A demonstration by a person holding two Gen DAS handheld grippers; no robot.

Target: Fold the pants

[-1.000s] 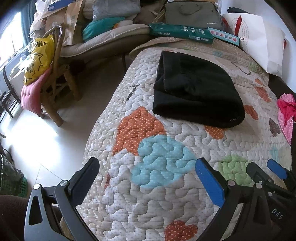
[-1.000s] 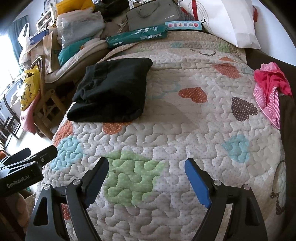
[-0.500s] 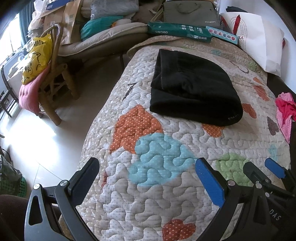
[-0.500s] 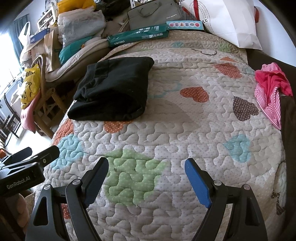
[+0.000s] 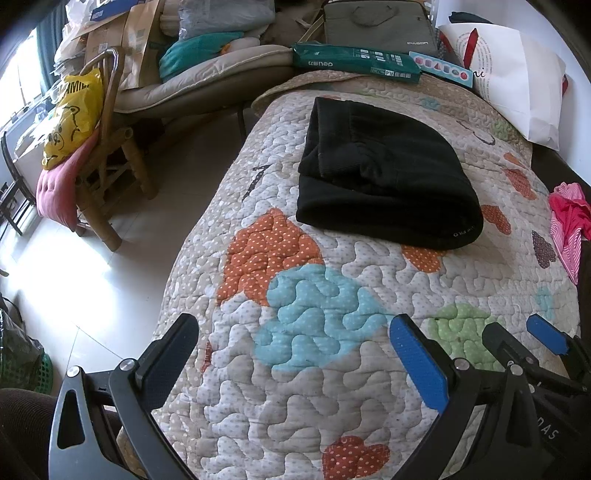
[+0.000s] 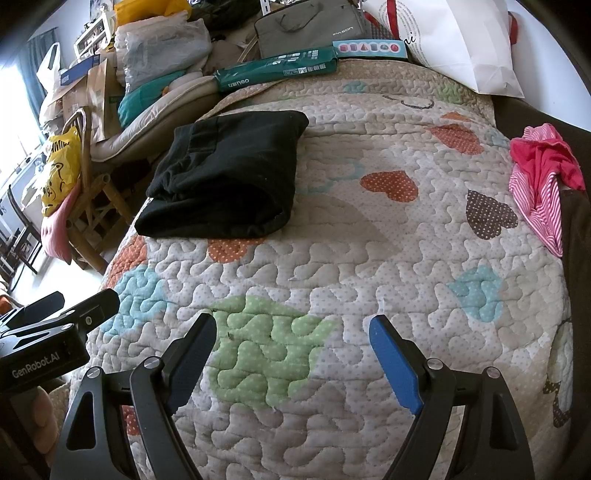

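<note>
Folded black pants (image 5: 388,177) on the quilted bed (image 5: 332,387).
We see both the left hand-held gripper (image 5: 295,343) and right hand-held gripper (image 6: 291,339) spread apart, empty, well short of the pants.

One pair of black pants (image 5: 384,177), folded, and it's the only dark garment lying on the one quilt (image 5: 332,387). One pink striped garment (image 6: 539,184) sits crumpled at the quilt's right edge. Two grippers in play: the left gripper (image 5: 295,343) and the right gripper (image 6: 291,343), two fingers (image 6: 393,365) apiece, so four in all. Along the far end, one green paper ream box (image 5: 354,62), one grey laptop bag (image 6: 306,26), one white paper bag (image 6: 454,40). Off to the left, one wooden chair (image 5: 107,155) carrying one yellow plastic bag (image 5: 70,118) and one pink cushion (image 5: 59,192).
</note>
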